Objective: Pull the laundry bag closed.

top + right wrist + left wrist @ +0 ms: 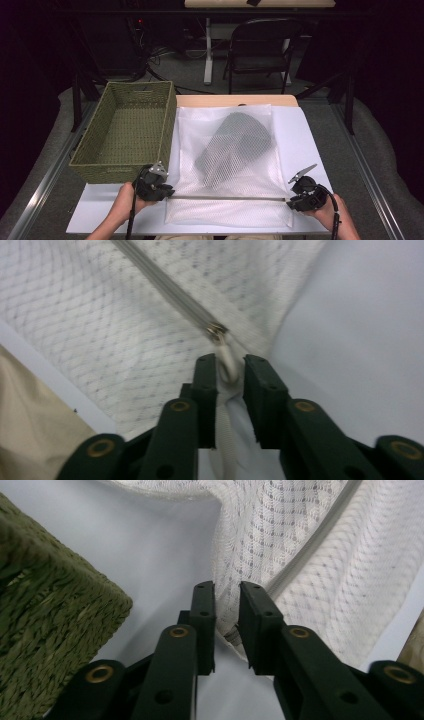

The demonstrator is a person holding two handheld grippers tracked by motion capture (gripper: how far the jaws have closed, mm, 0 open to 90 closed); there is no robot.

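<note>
a dark garment [235, 145] blurs inside the mesh bag [225, 200] at the tabletop's [300, 135] near edge; left claw [227, 611] and right claw [230, 377] released, fabric between jaws.

Each claw is matte black: the left claw [167, 192] and right claw [292, 201] carry grey three-cornered plates on top. Brass-coloured rivets stud their flat-padded arms. Black cables trail toward 6 o'clock along bare forearms.
</note>
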